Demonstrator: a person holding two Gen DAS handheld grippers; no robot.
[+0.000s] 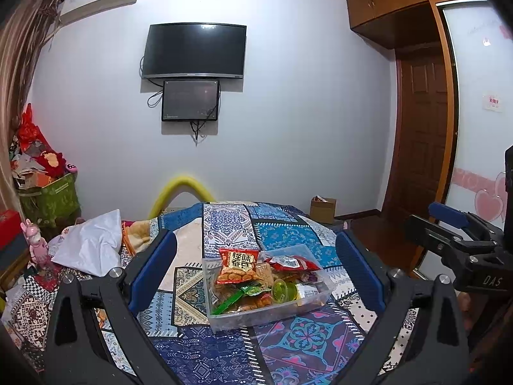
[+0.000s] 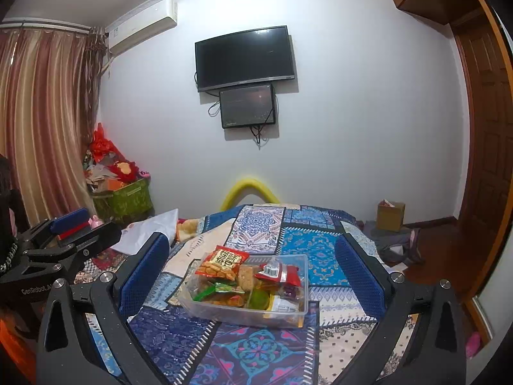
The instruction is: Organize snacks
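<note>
A clear plastic box (image 1: 224, 316) (image 2: 279, 316) full of snacks stands on the patterned bedspread (image 1: 307, 333) (image 2: 256, 349). A red and orange snack bag (image 1: 237, 266) (image 2: 222, 261) sticks up at its back left. A red packet (image 1: 293, 263) (image 2: 279, 272), green wrappers (image 1: 247, 292) and a green jelly cup (image 1: 283, 290) (image 2: 258, 300) lie inside. My left gripper (image 1: 256, 266) is open and empty, held above the bed with the box between its fingers in view. My right gripper (image 2: 251, 266) is open and empty, likewise framing the box. Each gripper shows at the edge of the other's view.
A white cloth (image 1: 93, 243) (image 2: 150, 229) lies on the bed's left side. A green bin of clutter (image 1: 51, 199) (image 2: 125, 199) stands by the curtain. A yellow tube (image 1: 182, 186) rises behind the bed. A cardboard box (image 1: 322, 210) (image 2: 389, 215) sits on the floor by the door.
</note>
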